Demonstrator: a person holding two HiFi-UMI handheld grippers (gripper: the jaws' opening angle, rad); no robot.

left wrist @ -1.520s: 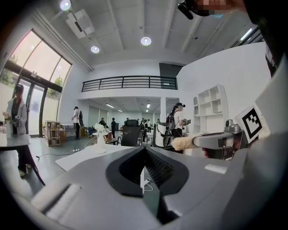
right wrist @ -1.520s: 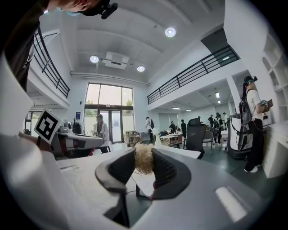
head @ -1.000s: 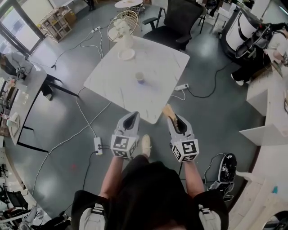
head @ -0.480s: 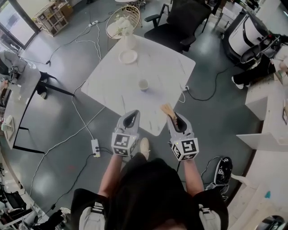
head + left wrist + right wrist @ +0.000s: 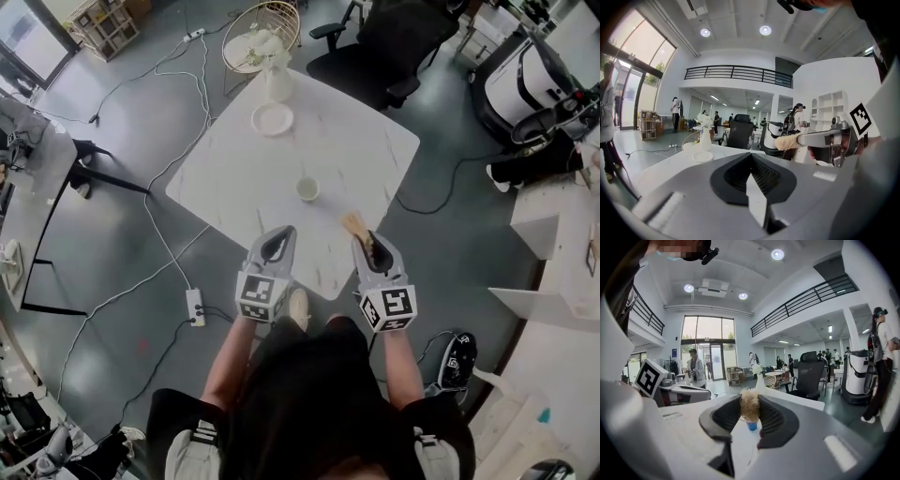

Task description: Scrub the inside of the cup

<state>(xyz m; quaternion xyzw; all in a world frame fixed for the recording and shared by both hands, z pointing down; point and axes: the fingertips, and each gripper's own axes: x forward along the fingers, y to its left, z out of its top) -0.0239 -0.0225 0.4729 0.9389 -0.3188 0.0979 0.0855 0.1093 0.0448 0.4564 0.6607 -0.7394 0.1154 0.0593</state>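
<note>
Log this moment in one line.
left tongs: shut, empty | right tongs: shut on brush | cup: upright on table, apart from both

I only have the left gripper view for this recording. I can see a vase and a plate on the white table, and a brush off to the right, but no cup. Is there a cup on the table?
Observer: Yes. The head view shows a cup standing upright on the white table, nearer the person than the plate.
Operator: Is the brush in the cup?
Observer: No. In the head view the brush shows over the table's near edge, apart from the cup. The right gripper view shows the right gripper with its jaws shut on the brush and the bristle head poking out between them.
</note>
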